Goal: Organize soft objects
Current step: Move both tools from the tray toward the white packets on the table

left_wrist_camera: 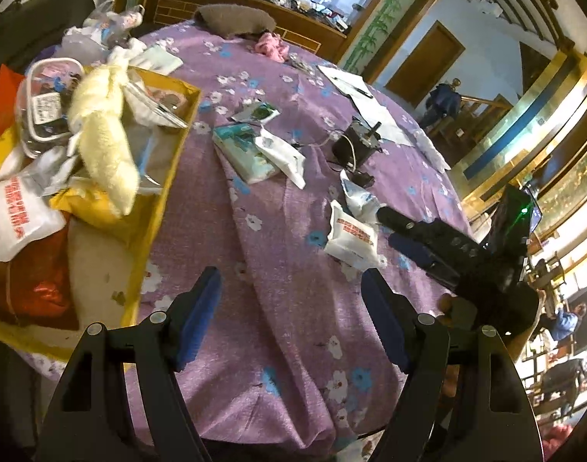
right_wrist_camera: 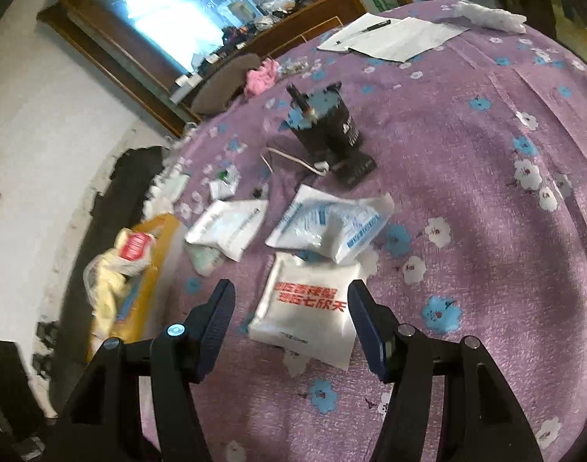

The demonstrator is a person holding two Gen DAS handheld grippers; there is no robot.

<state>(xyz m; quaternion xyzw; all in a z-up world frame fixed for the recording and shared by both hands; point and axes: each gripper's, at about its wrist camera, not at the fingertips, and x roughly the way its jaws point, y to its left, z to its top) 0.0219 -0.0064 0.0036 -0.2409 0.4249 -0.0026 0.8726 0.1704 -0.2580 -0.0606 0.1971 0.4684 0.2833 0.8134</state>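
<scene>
A white soft pouch with red print [right_wrist_camera: 309,313] lies on the purple flowered cloth [right_wrist_camera: 467,177]. My right gripper [right_wrist_camera: 291,300] is open, its blue fingers on either side of the pouch's near end; it also shows in the left wrist view [left_wrist_camera: 386,227] beside that pouch [left_wrist_camera: 351,240]. A white-and-blue pouch [right_wrist_camera: 332,227] and another white pouch [right_wrist_camera: 228,227] lie just beyond. My left gripper [left_wrist_camera: 291,292] is open and empty over bare cloth. A yellow box [left_wrist_camera: 158,208] at left holds a cream plush [left_wrist_camera: 101,138], a red-printed pouch [left_wrist_camera: 16,223] and other bags.
A black motor with a white cable [right_wrist_camera: 328,131] stands behind the pouches. A teal packet [left_wrist_camera: 243,152], papers with a pen [right_wrist_camera: 386,34], a pink fluffy item [right_wrist_camera: 260,75] and a brown cushion [left_wrist_camera: 235,19] lie farther back. The table edge curves near both grippers.
</scene>
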